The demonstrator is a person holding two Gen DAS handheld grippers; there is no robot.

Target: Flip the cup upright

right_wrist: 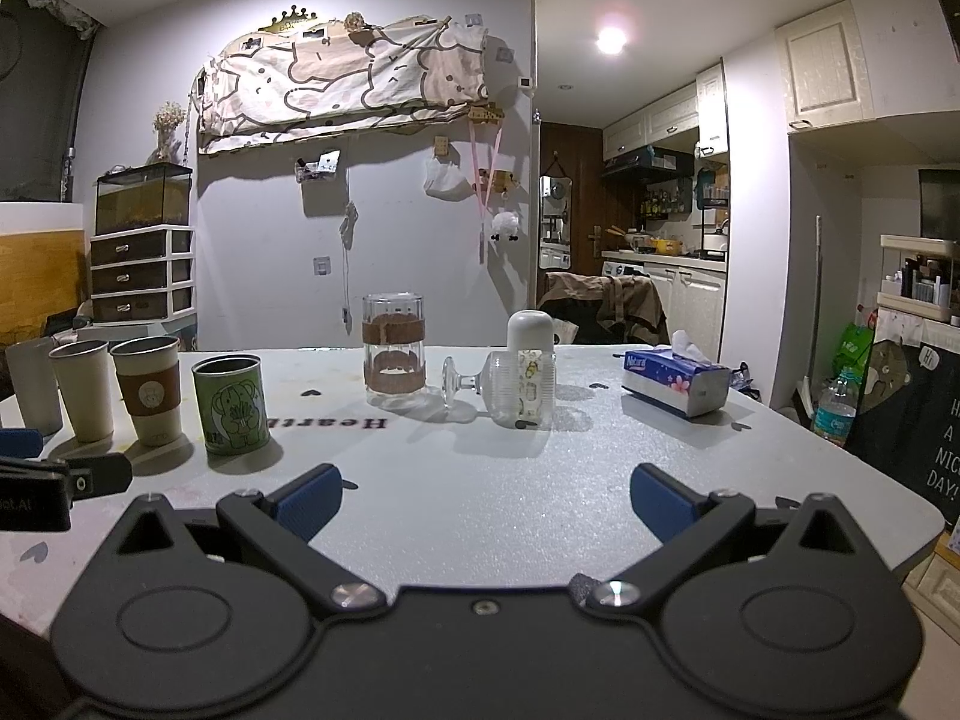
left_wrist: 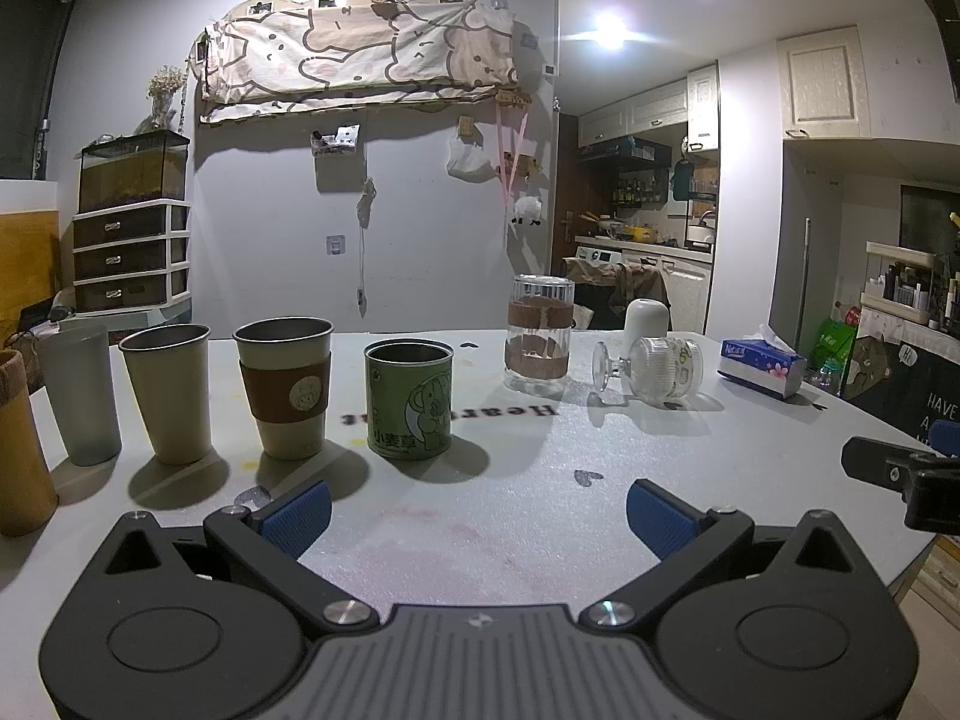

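Observation:
A clear ribbed stemmed glass cup (left_wrist: 651, 368) lies on its side on the white table (left_wrist: 540, 480), foot pointing left; it also shows in the right wrist view (right_wrist: 510, 387). A clear glass with a brown band (left_wrist: 538, 336) (right_wrist: 394, 348) stands upside down to its left. A white cup (left_wrist: 646, 317) (right_wrist: 529, 330) stands upside down behind the lying glass. My left gripper (left_wrist: 477, 516) is open and empty, well short of the cups. My right gripper (right_wrist: 486, 501) is open and empty, in front of the lying glass.
A row of upright cups stands at the left: a green tin (left_wrist: 409, 399) (right_wrist: 231, 405), a sleeved cup (left_wrist: 287, 387), a beige cup (left_wrist: 171, 393), a frosted tumbler (left_wrist: 81, 393). A tissue box (left_wrist: 762, 367) (right_wrist: 675, 381) lies at the right. The table edge curves away at the right.

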